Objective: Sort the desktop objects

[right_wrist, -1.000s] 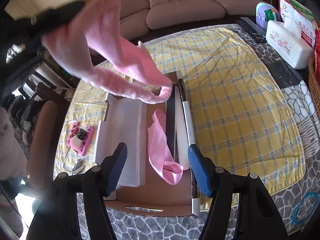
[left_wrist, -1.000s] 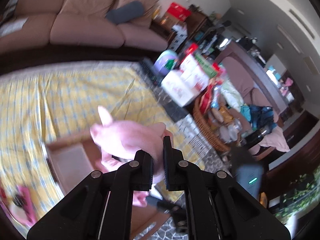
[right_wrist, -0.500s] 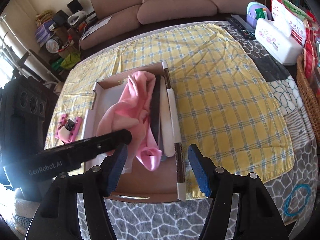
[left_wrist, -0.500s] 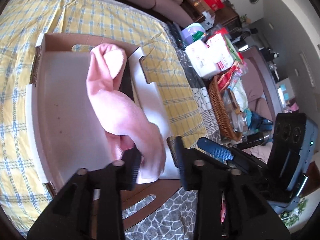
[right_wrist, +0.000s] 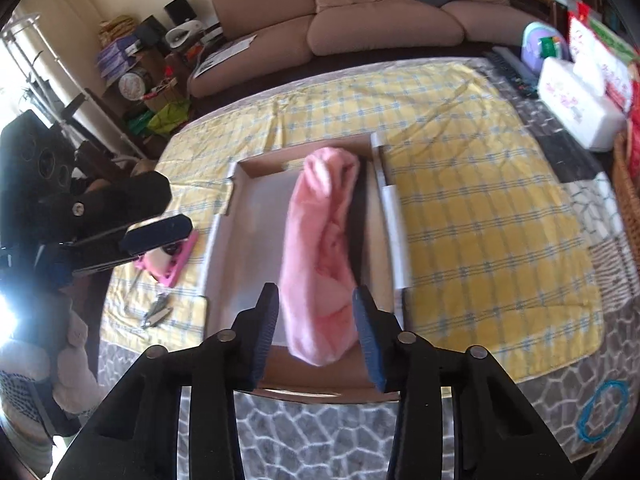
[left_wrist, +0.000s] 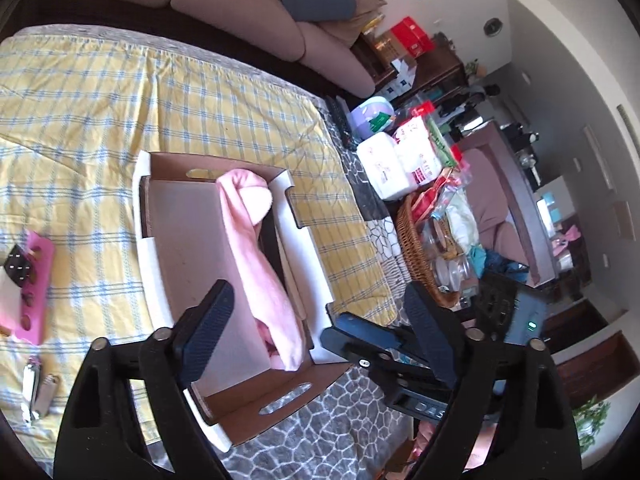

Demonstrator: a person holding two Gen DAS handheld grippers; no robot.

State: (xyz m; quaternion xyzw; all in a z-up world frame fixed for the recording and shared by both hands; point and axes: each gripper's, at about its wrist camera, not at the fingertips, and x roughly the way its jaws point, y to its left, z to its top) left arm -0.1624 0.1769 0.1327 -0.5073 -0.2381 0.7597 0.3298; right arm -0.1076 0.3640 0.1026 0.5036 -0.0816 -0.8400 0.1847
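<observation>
Left gripper (left_wrist: 320, 320) held wide, empty | right gripper (right_wrist: 316, 316) parted around boxed soft pink cloth (right_wrist: 320, 264), contact unclear | pink toy block (left_wrist: 34, 284), metal clippers (left_wrist: 38, 388) left unsorted

A box (right_wrist: 248, 170) sits on a cloth (right_wrist: 480, 208) covering the table, with a towel (right_wrist: 320, 256) lying lengthwise inside it toward its right side. Left of the box lie a tray (right_wrist: 176, 264) and clippers (right_wrist: 156, 312); far right stands a tissue pack (right_wrist: 576, 100), with a basket (right_wrist: 628, 192) nearer.
</observation>
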